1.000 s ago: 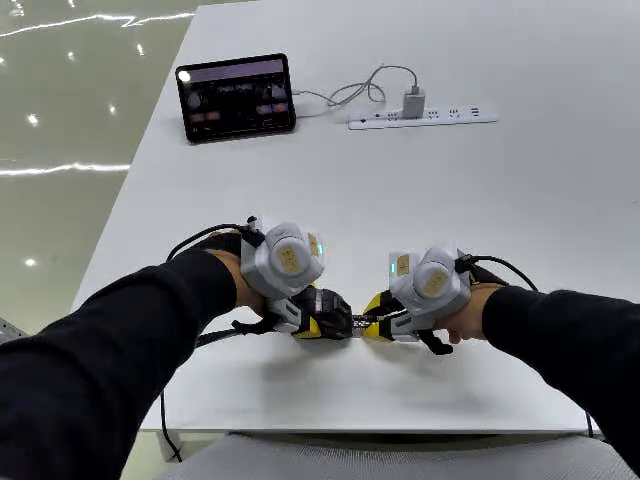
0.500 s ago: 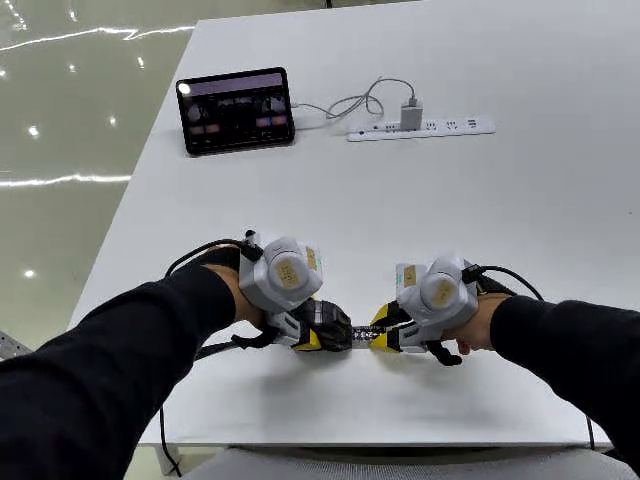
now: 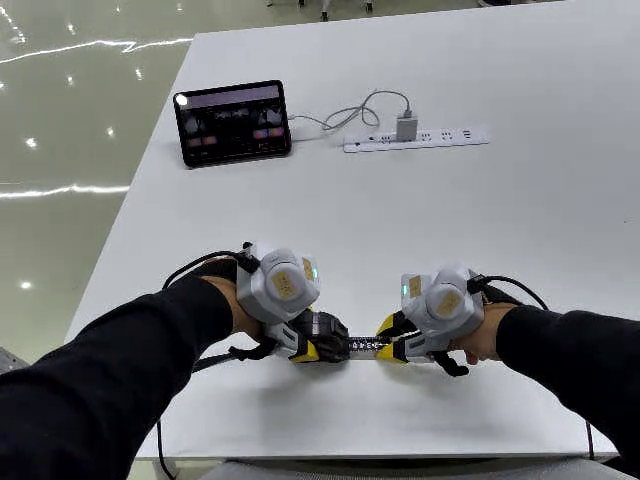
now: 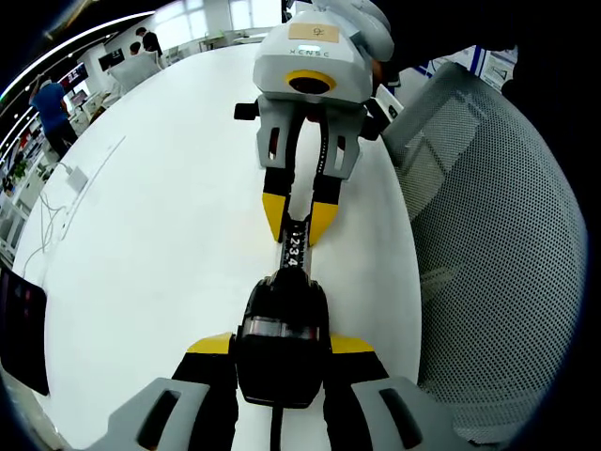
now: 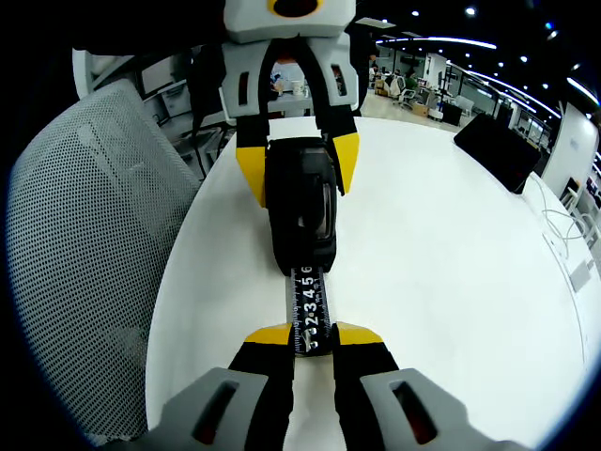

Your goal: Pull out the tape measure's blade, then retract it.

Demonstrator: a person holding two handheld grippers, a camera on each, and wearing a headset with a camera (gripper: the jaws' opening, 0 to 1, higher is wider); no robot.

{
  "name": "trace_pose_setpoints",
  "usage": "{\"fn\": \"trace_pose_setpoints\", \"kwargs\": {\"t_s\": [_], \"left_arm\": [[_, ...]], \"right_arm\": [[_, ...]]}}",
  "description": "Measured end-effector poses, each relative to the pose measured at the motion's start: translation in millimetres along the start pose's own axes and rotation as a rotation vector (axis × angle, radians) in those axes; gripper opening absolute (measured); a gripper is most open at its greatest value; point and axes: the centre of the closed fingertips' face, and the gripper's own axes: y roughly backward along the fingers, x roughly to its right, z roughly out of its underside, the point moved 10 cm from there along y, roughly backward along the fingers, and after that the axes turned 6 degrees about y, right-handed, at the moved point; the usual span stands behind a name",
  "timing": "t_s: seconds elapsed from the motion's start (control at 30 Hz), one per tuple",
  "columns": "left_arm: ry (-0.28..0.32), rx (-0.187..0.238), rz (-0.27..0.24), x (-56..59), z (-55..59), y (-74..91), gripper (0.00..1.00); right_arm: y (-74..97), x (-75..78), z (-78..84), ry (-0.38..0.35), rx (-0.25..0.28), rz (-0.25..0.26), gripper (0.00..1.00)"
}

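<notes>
Fingers [image 4: 214,345] of the left gripper [image 4: 282,346] are clamped on the two flat sides of the black tape measure [image 5: 300,211], holding its case firmly. The right gripper [image 5: 313,335] faces it, its yellow-tipped fingers [image 5: 270,335] pinched shut on the free end of the blade [image 5: 307,301].

A short run of blade is out, with the numbers two to six readable in the right gripper view. The case's mouth points toward the person's right, and the blade's long axis runs straight from gripper to gripper, parallel with the near edge of the white table [image 3: 450,230]. The tape measure sits low at that near edge, about midway along it; whether it touches the surface cannot be told.

Counted: one tape measure, two grippers. Toward the far left corner stands one dark tablet [image 3: 232,122]; to its right lies one power strip [image 3: 440,138] with one charger [image 3: 406,128] and one cable [image 3: 345,112]. One mesh chair back [image 4: 498,235] is beside the table.
</notes>
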Motion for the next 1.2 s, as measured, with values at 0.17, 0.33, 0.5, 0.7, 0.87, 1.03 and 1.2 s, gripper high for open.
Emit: {"fn": "trace_pose_setpoints", "kwargs": {"t_s": [0.17, 0.33, 0.5, 0.7, 0.87, 1.03, 1.2], "left_arm": [[0.003, 0.001, 0.001, -0.1, 0.1, 0.1, 0.31], [0.008, 0.004, 0.001, -0.1, 0.2, 0.0, 0.31], [0.014, 0.01, 0.002, -0.1, 0.3, -0.1, 0.31], [0.013, 0.016, 0.006, -0.5, 0.6, -0.4, 0.31], [0.026, 0.019, 0.003, 0.0, 0.6, -0.5, 0.31], [0.022, 0.017, 0.002, 0.7, 0.1, -0.4, 0.31], [0.025, 0.017, 0.006, -0.2, 0.0, -0.6, 0.31]], "right_arm": [[1.5, -0.1, 1.3, 0.0, -0.004, -0.001, 0.11], [3.4, -0.1, 3.0, -0.003, -0.005, -0.001, 0.11], [4.1, -0.6, 3.5, -0.002, -0.006, 0.001, 0.11], [6.1, -1.1, 5.6, -0.017, 0.002, 0.003, 0.11], [8.0, -0.7, 7.7, -0.026, 0.004, 0.007, 0.11], [8.3, -0.7, 8.0, -0.025, 0.005, 0.007, 0.11], [9.7, -1.4, 8.7, -0.02, -0.001, 0.004, 0.11]]}}
